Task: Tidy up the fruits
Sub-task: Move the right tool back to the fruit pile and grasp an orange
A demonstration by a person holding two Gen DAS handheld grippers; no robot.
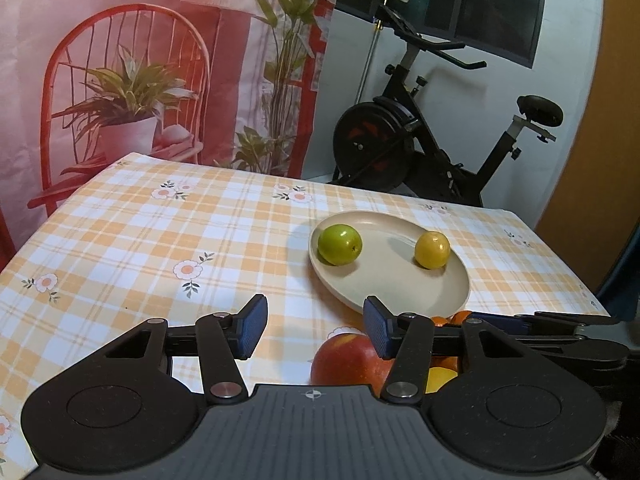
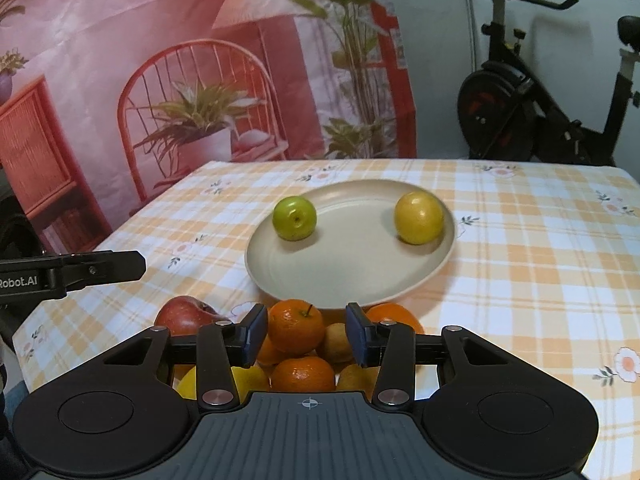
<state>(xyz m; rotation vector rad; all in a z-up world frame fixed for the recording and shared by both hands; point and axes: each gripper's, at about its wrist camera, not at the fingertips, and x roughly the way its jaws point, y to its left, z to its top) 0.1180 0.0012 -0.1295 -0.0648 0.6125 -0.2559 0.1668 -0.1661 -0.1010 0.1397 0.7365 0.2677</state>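
A home room: checked tablecloth (image 1: 160, 232), exercise bike (image 1: 420, 136), printed backdrop (image 1: 120, 60).

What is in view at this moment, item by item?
plate: one, beige, mid-table on the cloth.
green fruit: one, on the plate's left side.
yellow fruit: one, on the plate's right side.
oranges: at least three, piled in front of the plate.
red apple: one, left of the pile.
yellowish fruits: several, in the pile, partly hidden.
tablecloth: one, orange-white check with flowers.
exercise bike: one, black, behind the table.
left gripper: black, blue pads, open, empty.
right gripper: open, either side of an orange.
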